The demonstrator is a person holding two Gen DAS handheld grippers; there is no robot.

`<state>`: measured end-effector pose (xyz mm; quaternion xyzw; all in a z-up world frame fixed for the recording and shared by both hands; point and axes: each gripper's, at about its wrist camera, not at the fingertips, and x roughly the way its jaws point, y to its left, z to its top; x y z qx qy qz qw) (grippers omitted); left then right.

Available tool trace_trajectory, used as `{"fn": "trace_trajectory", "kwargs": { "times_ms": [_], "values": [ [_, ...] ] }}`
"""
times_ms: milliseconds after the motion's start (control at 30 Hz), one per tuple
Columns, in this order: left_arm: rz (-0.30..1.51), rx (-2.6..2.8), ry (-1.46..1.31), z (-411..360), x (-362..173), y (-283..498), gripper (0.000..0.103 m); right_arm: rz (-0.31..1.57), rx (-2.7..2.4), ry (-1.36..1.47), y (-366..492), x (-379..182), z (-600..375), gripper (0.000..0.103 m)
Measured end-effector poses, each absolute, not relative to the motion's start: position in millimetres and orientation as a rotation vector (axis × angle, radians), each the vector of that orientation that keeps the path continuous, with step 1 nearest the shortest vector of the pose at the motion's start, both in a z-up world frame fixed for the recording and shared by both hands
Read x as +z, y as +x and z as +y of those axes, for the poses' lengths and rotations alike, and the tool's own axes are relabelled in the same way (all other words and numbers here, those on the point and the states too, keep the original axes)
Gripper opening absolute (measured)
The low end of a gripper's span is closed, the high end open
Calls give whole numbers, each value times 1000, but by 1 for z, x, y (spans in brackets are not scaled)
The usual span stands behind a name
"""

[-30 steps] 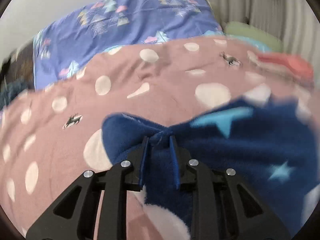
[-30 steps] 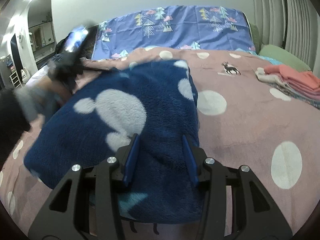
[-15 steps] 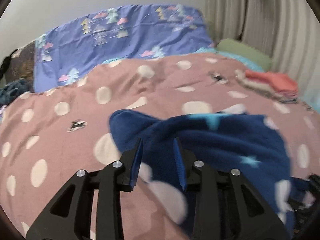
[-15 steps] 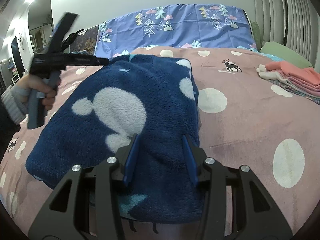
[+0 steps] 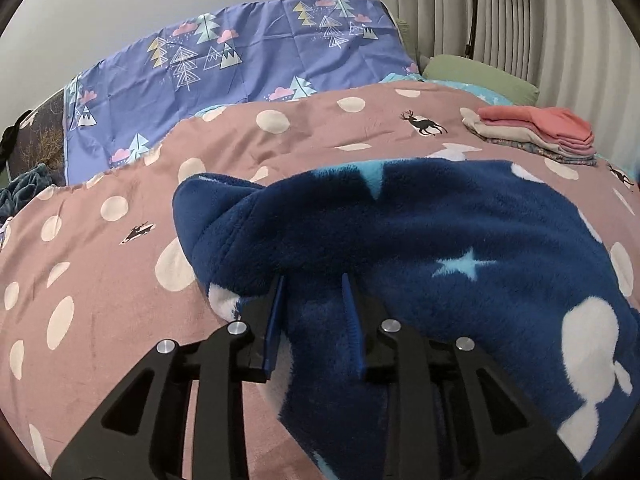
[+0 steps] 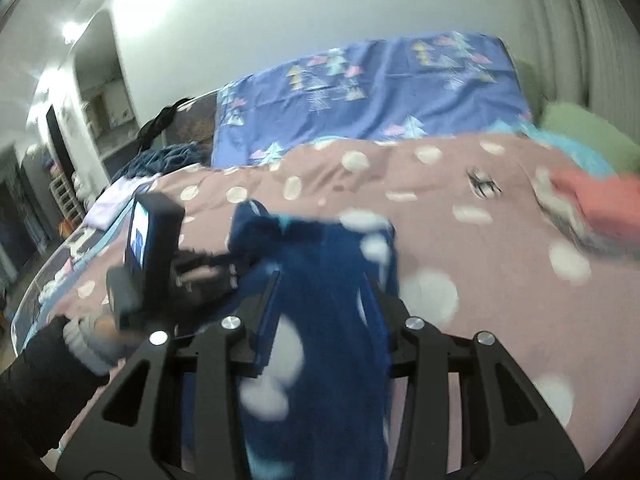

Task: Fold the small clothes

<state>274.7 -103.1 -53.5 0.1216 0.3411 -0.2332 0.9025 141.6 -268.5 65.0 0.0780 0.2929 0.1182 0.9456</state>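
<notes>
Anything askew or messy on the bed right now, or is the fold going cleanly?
Nothing damaged or spilled. The navy fleece garment looks bunched, its corner near the left tool curled over rather than flat. The right tool has fleece between its fingers; that view is blurred. The folded pile sits tidy on the pink duvet.

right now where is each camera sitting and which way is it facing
Left wrist: on the left gripper, looking down its fingers across the pink dotted bedspread towards the blue pillow; the navy fleece garment lies between its jaws.
Right wrist: on the right gripper, blurred, facing the same headboard end; its jaws flank the fleece garment, and the person's left hand shows at left with the other gripper.
Shared: garment, bedspread, folded clothes stack.
</notes>
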Motion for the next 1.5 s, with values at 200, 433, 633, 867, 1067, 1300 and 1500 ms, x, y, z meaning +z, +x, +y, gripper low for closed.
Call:
{"fn": "trace_trajectory", "kwargs": {
  "times_ms": [200, 433, 633, 867, 1067, 1300, 1500],
  "values": [
    [691, -505, 185, -92, -55, 275, 28, 883, 130, 107, 246, -24, -268, 43],
    [700, -566, 102, -82, -64, 284, 33, 831, 93, 76, 237, -24, -262, 45],
    [694, -569, -25, -59, -22, 297, 33, 820, 108, 107, 236, -28, -271, 45],
    [777, -482, -51, -59, -31, 356, 33, 816, 100, 92, 234, -26, -268, 45],
    [770, -345, 49, -69, -81, 367, 50, 815, 90, 101, 236, -28, -266, 45],
    [723, -294, 242, -80, -28, 327, 47, 799, 83, 91, 231, -28, -267, 46],
    [634, -594, 192, -78, 9, 230, 51, 793, 77, 82, 230, -27, -268, 47]
  ]
}}
